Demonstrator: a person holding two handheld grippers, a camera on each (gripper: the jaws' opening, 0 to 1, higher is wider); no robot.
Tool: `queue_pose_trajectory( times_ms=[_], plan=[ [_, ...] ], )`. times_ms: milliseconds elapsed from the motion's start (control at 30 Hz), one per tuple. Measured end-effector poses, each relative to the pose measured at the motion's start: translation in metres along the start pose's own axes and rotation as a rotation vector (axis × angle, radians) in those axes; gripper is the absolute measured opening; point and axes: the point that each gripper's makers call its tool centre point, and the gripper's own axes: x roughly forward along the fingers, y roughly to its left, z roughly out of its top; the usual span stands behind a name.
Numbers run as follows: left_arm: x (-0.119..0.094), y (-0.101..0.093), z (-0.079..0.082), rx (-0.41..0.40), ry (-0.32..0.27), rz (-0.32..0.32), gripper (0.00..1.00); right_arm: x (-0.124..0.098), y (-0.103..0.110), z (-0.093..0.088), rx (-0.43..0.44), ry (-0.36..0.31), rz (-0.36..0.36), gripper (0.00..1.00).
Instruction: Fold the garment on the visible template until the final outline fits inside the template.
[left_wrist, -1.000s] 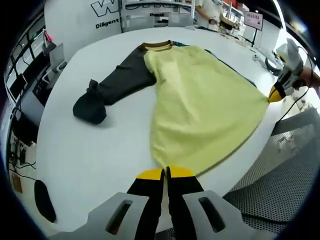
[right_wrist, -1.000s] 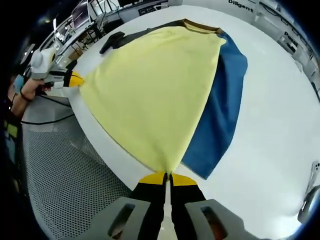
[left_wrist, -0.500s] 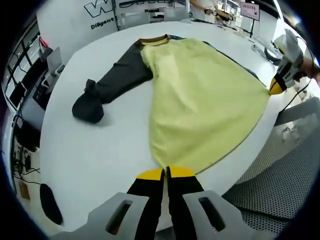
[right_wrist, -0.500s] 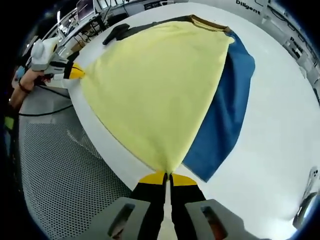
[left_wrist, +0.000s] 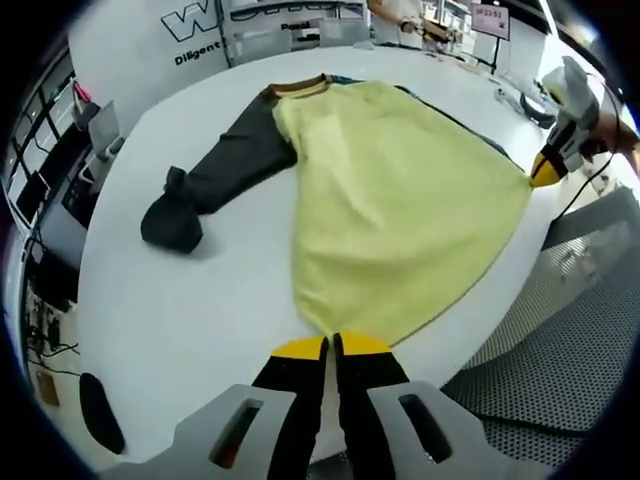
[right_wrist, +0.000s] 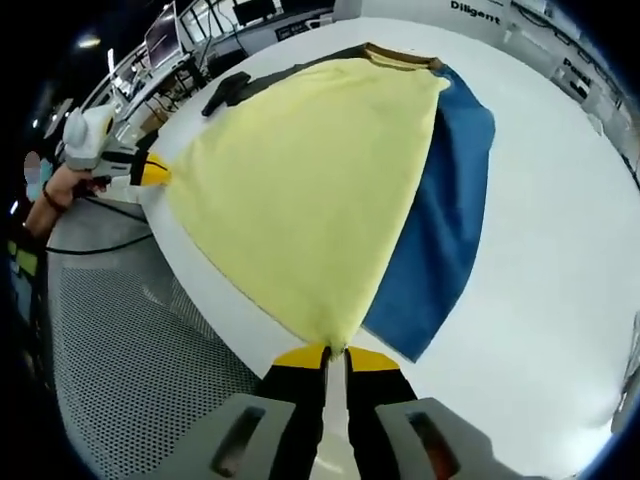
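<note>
Still stretched since earlier, garment (left_wrist: 400, 210) corners stay pinched by left tongs (left_wrist: 331, 347) and right tongs (right_wrist: 335, 355); wall reads "Diligent".

A white round table (left_wrist: 190, 310) is sitting in a bright workroom, with grey perforated flooring (right_wrist: 120, 340) lying below its edge. Behind the table, a white panel with dark lettering (left_wrist: 205, 35) is standing upright, and a small pink sign (left_wrist: 487, 17) is standing near the far edge among shelving that is too blurred to make out. A dark oval object (left_wrist: 97, 425) is lying beside the table's near rim, and a black cable (right_wrist: 95, 240) is trailing across the flooring.
</note>
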Motion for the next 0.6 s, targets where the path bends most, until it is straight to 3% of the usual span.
queue_pose_trajectory(
  times_ms=[267, 400, 600],
  plan=[
    [-0.007, 0.003, 0.005, 0.002, -0.049, 0.011, 0.06, -0.008, -0.023, 0.006, 0.064, -0.065, -0.08, 0.08],
    [-0.011, 0.006, 0.008, 0.01, -0.067, 0.031, 0.15, -0.01, -0.034, 0.012, 0.051, -0.093, -0.135, 0.13],
    [-0.011, 0.005, 0.011, 0.008, -0.082, 0.031, 0.14, -0.007, -0.042, 0.014, 0.071, -0.107, -0.161, 0.14]
  ],
)
